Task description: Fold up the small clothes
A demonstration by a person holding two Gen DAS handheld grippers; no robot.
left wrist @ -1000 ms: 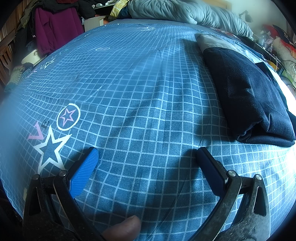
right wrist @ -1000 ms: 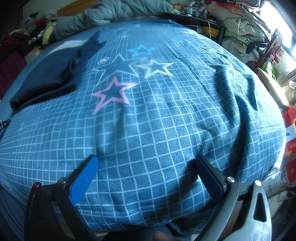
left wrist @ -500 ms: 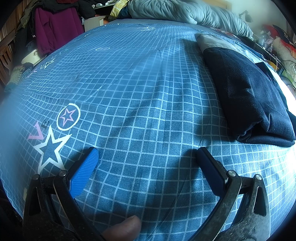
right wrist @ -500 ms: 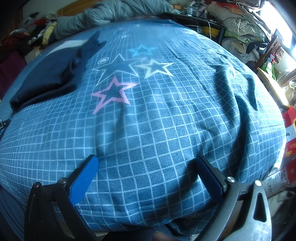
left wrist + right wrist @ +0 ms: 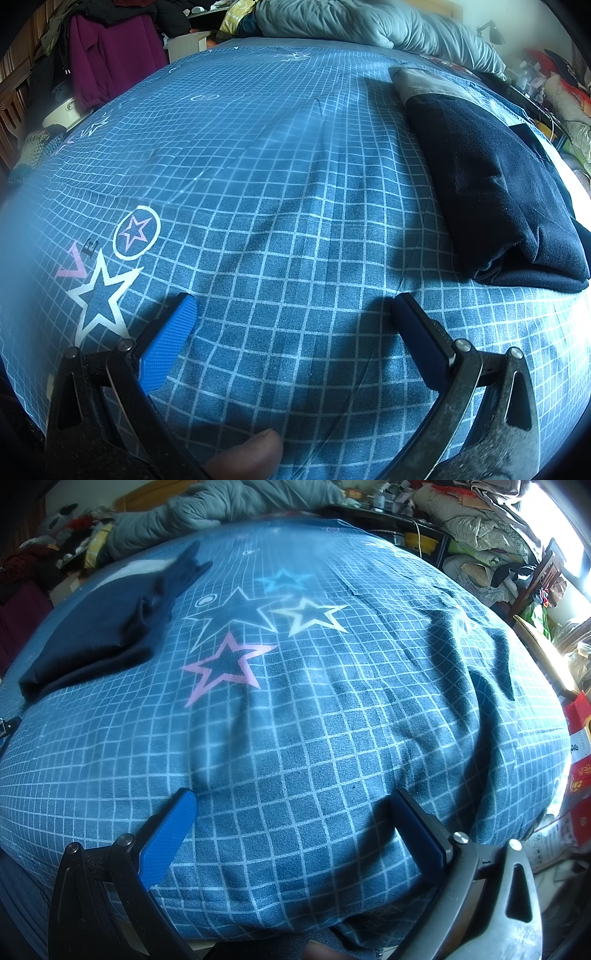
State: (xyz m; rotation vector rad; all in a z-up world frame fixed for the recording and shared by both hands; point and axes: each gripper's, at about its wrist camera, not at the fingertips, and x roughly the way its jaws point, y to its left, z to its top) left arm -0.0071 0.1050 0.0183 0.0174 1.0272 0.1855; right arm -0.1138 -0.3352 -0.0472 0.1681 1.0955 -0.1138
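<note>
I read the left tongs as released: both blue pads stand wide apart at the bottom of the left wrist frame, with only the bedspread between them. A fingertip shows at the bottom edge, between the two tong arms.

The right tongs are likewise released, pads wide apart over the near edge of the bed, nothing between them.

The task item, a folded navy garment, lies flat on the blue grid-patterned bedspread. In the left wrist frame it occupies the right side, well apart from both pads, its rolled fold edge toward the lower right. In the right wrist frame the same garment sits at the upper left, just beside the printed dark star.

A grey quilt is bunched along the top of the frame, at the far end of the bed. A purple garment hangs at the upper left.
</note>
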